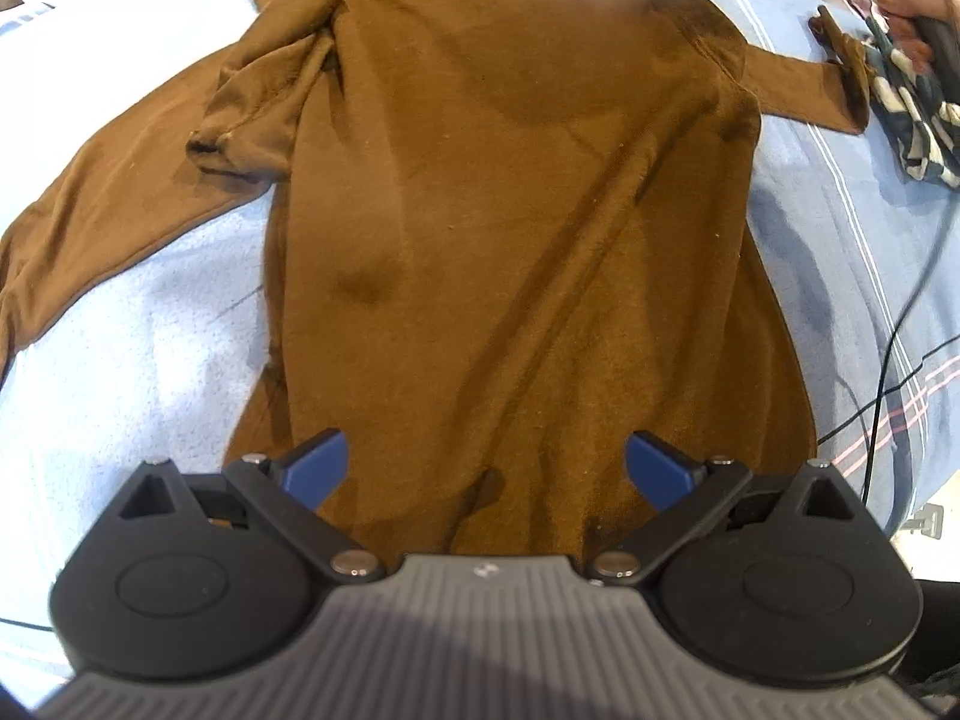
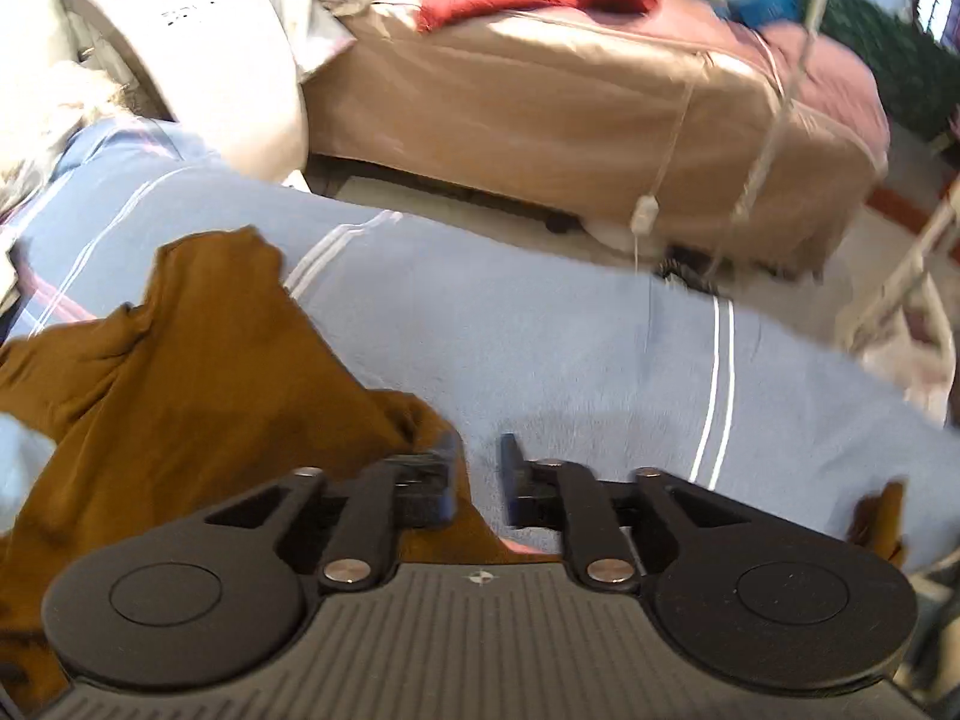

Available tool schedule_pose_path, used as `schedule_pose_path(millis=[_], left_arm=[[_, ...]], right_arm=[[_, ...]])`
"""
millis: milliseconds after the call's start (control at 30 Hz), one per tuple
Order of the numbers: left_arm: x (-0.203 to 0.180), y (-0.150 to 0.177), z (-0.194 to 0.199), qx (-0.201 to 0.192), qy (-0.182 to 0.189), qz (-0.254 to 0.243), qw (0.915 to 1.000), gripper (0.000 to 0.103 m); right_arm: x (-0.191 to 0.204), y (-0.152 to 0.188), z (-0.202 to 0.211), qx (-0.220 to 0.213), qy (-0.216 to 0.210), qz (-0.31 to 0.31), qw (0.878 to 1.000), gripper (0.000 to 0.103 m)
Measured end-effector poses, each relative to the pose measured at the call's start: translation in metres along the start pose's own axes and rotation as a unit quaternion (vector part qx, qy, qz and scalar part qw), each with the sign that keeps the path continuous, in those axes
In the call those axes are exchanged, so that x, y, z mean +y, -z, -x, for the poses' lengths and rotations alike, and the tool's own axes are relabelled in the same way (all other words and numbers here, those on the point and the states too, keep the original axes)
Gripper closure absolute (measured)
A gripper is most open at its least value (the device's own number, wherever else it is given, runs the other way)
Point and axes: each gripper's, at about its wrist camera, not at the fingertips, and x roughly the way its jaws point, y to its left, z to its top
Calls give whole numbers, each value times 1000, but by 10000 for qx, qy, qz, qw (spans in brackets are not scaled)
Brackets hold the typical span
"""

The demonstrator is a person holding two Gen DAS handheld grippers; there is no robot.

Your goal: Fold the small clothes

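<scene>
Brown shirt (image 1: 510, 210) lies lengthwise, hem at near bed (image 1: 150, 330) edge, between spread jaws of left hand-held gripper (image 1: 486, 468); right hand-held gripper (image 2: 480, 468) narrowly parted, empty, beside shirt.

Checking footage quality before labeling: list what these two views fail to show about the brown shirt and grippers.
- Brown shirt hem, left wrist view: hidden behind the left gripper.
- Left sleeve end: cut off by the frame edge.
- Right gripper, right wrist view: motion blur; whether its fingers touch the cloth is unclear.
- Patterned garment: cut off, blurred.
</scene>
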Motion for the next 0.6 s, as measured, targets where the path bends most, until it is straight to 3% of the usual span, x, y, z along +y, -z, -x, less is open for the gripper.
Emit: schedule_pose_path(millis=[33, 67, 133, 200, 267, 333, 367, 400, 500, 600], left_arm=[[-2, 0, 0, 20, -16, -39, 10000, 2], [-3, 1, 1, 23, -24, -63, 10000, 2], [-3, 3, 2, 47, -23, -74, 10000, 2], [-4, 6, 3, 55, -62, -79, 9999, 2], [-2, 9, 5, 66, -103, -23, 9999, 2], [2, 12, 7, 60, -120, 97, 9999, 2], [5, 14, 7, 56, -125, 168, 9998, 2], [8, 15, 7, 58, -132, 234, 9996, 2], [14, 16, 6, 77, -135, 390, 9991, 2], [17, 13, 4, 54, -115, 412, 9991, 2]], right_arm=[[-8, -1, -6, -60, -139, -290, 9995, 24], [-17, -2, -13, -66, -408, -656, 9970, 0], [-26, -8, -31, -4, -972, -1362, 9859, 0], [-22, -15, -56, 326, -1106, -1652, 9795, 2], [-12, -17, -76, 713, -961, -1637, 9792, 13], [-7, -15, -89, 1018, -1188, -1717, 9727, 21], [-5, -14, -97, 1230, -1423, -1789, 9657, 45], [1, -13, -102, 1357, -1551, -1759, 9626, 89], [14, -14, -93, 1154, -1083, -1376, 9778, 90], [0, -16, -54, 258, -352, -1472, 9881, 94]])
